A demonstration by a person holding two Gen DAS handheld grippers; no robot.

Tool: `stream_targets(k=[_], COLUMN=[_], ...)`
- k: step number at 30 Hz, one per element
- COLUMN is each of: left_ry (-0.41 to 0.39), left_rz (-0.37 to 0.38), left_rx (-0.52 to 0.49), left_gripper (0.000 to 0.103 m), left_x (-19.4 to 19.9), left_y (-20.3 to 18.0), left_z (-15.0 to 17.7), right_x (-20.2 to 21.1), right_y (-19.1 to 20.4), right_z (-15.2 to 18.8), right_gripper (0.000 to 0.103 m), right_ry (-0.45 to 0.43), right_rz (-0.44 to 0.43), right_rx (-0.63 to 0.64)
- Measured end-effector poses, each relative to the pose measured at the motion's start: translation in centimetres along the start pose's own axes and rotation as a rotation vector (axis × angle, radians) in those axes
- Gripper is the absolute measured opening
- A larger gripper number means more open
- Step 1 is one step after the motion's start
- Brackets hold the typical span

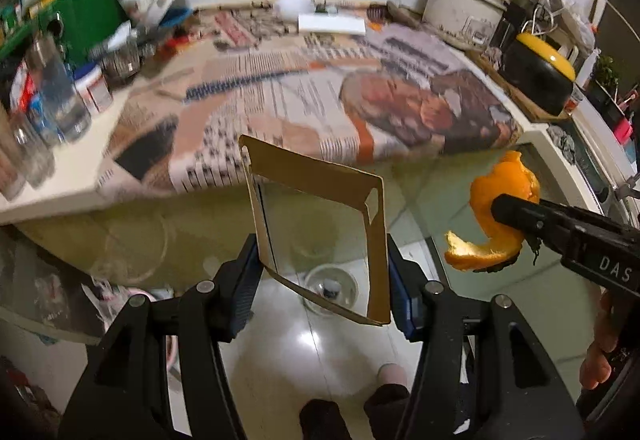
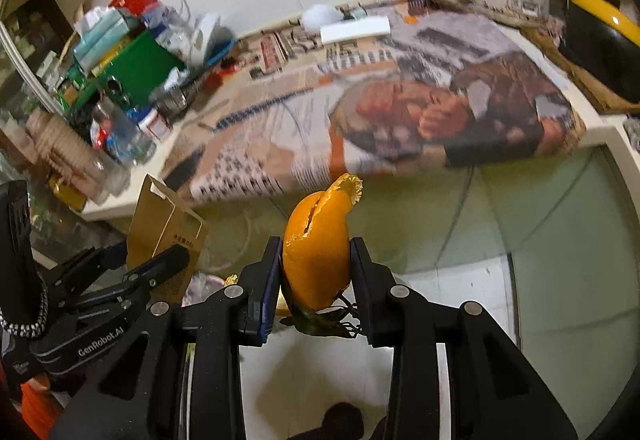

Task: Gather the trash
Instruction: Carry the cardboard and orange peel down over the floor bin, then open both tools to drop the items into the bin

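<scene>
Trash is already in both our grips: the left hand-held gripper is clenched on a brown cardboard sleeve with a clear window, and the right hand-held gripper squeezes a curl of orange peel between its pads. Both pieces hang in the air past the near edge of the desk, over the tiled floor, apart from each other. We judge the picking-up done and the carry to a bin in hand; no bin is clearly in view, so our next move calls for finding one and releasing over it. The newspaper covers the desk's middle, with bottles crowding its left and a rice cooker on the right; below us the floor lies open.
</scene>
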State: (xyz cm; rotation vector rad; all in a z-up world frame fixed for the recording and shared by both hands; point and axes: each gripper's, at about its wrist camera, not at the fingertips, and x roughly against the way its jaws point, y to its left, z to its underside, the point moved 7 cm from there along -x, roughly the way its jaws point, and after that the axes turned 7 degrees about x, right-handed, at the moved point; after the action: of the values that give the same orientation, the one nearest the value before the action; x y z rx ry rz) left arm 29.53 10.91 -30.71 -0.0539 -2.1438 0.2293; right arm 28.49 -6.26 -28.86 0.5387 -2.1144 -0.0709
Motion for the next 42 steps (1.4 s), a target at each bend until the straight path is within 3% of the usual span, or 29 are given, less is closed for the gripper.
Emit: stream_targets(k=[4, 9, 19, 25, 32, 34, 42], left_ry=[0.048, 0.102, 0.198, 0.229, 0.263, 0.270, 0.295], left_rz=[-0.010, -0.021, -0.045, -0.044, 0.002, 0.026, 0.014], left_rx=[0.015, 0.062, 0.132, 0.143, 0.130, 0.134, 0.095], left_gripper=[0.057, 0.057, 0.057, 0.057, 0.057, 0.057, 0.062], left_x=[-4.0, -12.6, -32.3, -41.2, -49.2, -50.7, -52.7], left_y=[-0.6, -1.0, 2.0, 4.6, 5.3, 5.0, 2.9], left_z=[2.9, 7.9, 18.2, 22.8, 26.3, 26.7, 26.8], right_x=[-2.6, -8.6, -28.2, -37.6, -42.8, -43.7, -42.5], right_y=[-2.5, -6.0, -13.1, -14.7, -14.4, -14.7, -17.0], right_z=[2.9, 6.9, 16.2, 19.6, 21.4, 21.7, 21.1], right_gripper=[0.031, 0.031, 0.031, 0.034, 0.040, 0.045, 0.047], right_ry=[0.041, 0.090, 0.214, 0.234, 0.223, 0.219, 0.183], right_rz=[-0.001, -0.004, -0.018, -0.054, -0.071, -0.058, -0.005], right_rx=[0.010, 0.041, 0.080, 0.094, 0.162, 0.178, 0.167])
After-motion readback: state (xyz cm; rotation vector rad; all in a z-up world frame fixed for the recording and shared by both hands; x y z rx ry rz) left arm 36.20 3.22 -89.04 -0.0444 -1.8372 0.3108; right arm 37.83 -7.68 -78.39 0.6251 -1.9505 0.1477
